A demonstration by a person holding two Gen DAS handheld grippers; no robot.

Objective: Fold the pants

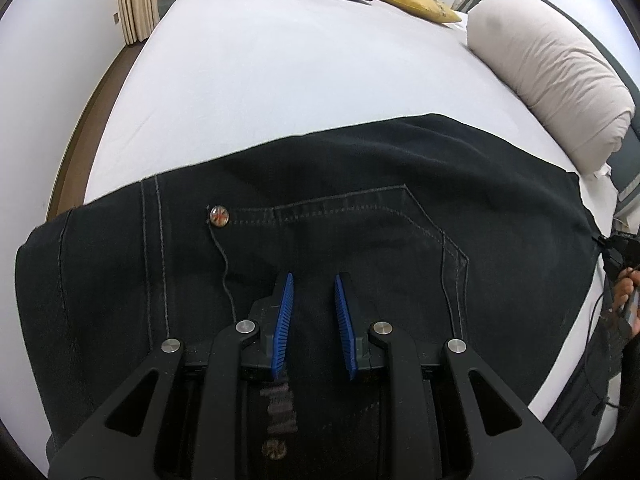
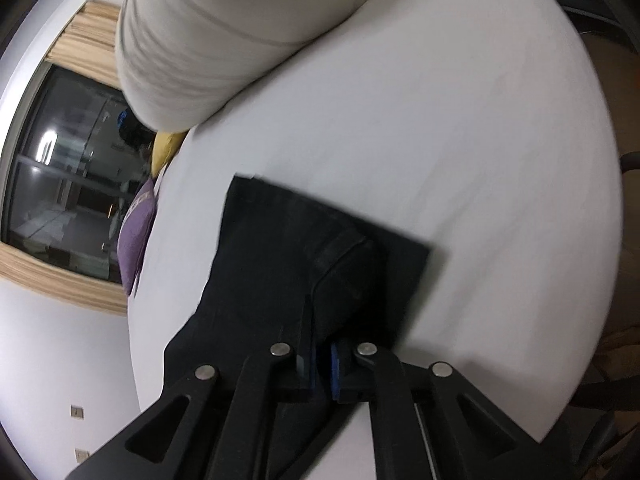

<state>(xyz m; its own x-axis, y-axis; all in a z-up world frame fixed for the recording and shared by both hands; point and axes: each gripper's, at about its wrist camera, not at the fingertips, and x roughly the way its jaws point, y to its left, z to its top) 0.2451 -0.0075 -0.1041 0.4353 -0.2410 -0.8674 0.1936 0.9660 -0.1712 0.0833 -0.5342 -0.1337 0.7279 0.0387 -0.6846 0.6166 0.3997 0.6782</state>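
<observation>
**Pants fold — hem end gripped, waist end held down**

Observed dark pants (image 1: 360, 208) spread across near part of white bed (image 1: 280, 80), waist section under left gripper (image 1: 314, 280). Left jaws stood slightly apart, blue pads (image 1: 285, 320) resting over the denim near the fly; whether cloth was actually pinched between them could not be told. Right gripper (image 2: 320, 354) clenched on pants (image 2: 280, 248) at the leg-hem end, fabric bunched between the pads.

Judged best practice for the step: keep waist anchored, carry hem end low and square toward the waistband, edges aligned, without dragging the lower layer.

Long axis ran left to right across the bed in the left wrist view: waist near left, legs toward the white pillow (image 1: 552, 80) at right. Pocket rivet (image 1: 219, 216) faced up.
</observation>
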